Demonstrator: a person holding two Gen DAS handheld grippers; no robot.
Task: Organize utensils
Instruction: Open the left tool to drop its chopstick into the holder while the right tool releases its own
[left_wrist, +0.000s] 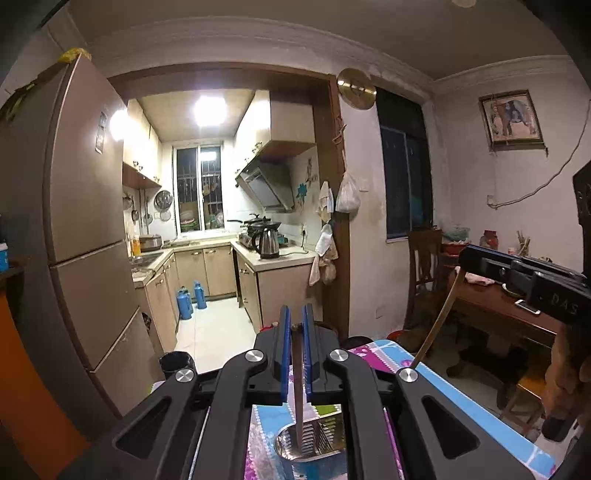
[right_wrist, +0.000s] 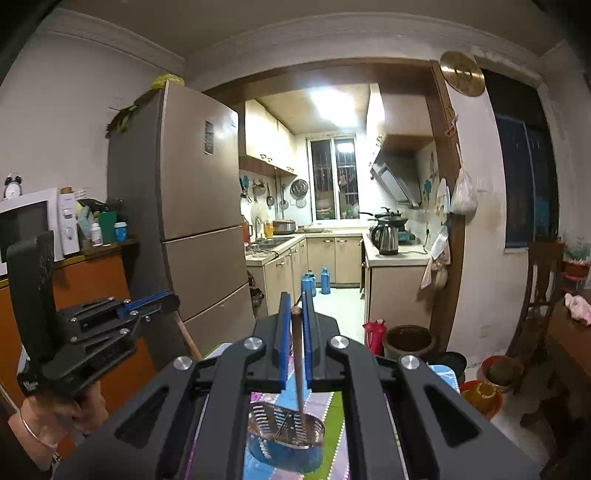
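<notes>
Two black grippers with blue fingers each clench a thin utensil handle, the left gripper (left_wrist: 296, 317) and right gripper (right_wrist: 295, 306) holding them over a perforated steel holder (right_wrist: 286, 430) on the patterned tablecloth (left_wrist: 384, 356).

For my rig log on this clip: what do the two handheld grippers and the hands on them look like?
Both the left gripper and the right gripper are matte black, with blue finger pads, angular linkage arms with cut-outs, and round silver pivot bolts. The left hand is bare, with a thin bangle at the wrist.
</notes>
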